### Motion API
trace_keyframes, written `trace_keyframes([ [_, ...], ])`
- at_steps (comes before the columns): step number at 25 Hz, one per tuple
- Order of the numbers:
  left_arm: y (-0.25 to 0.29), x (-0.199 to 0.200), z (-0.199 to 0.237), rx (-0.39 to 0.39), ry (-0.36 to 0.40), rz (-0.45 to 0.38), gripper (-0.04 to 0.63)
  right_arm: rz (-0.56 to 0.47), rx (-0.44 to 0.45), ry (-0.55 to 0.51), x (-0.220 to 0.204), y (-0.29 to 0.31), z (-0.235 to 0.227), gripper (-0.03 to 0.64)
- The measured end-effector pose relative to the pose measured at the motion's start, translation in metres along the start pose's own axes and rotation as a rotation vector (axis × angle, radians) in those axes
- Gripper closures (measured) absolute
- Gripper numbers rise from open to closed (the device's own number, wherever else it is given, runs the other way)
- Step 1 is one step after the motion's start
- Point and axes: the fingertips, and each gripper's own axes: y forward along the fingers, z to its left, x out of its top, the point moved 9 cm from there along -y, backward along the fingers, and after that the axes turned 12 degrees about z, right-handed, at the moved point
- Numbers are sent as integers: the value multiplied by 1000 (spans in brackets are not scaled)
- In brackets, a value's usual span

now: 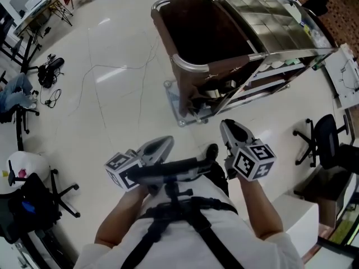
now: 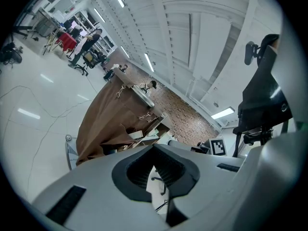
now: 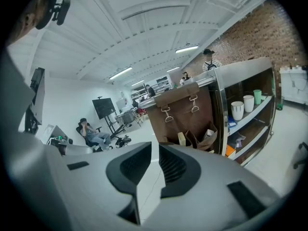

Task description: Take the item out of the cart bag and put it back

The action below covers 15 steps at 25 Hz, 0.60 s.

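Note:
The cart's brown bag [image 1: 202,32] hangs open at the near end of a metal cart [image 1: 263,21]; its inside is dark and shows no item. The bag also appears in the left gripper view [image 2: 110,119] and in the right gripper view [image 3: 185,114], where its outer pockets hold papers [image 3: 207,136]. My left gripper [image 1: 165,142] is held close to my body, short of the cart, and its tips [image 2: 154,147] meet on nothing. My right gripper [image 1: 227,125] is beside it, nearer the cart's corner. A narrow slit with nothing in it shows between its jaws [image 3: 155,146].
The cart's side shelves carry white cups [image 3: 243,107]. A black office chair [image 1: 325,142] and a white box [image 1: 297,206] stand to the right. More chairs [image 1: 22,200] and cables [image 1: 50,72] lie to the left. A seated person [image 3: 91,131] is far back.

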Motion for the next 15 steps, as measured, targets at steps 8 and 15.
trace_keyframes([
  [8, 13, -7, -7, -43, 5, 62, 591, 0, -65, -24, 2, -8, -5, 540],
  [15, 20, -1, -20, -22, 17, 41, 592, 22, -71, -105, 17, 0, -17, 522],
])
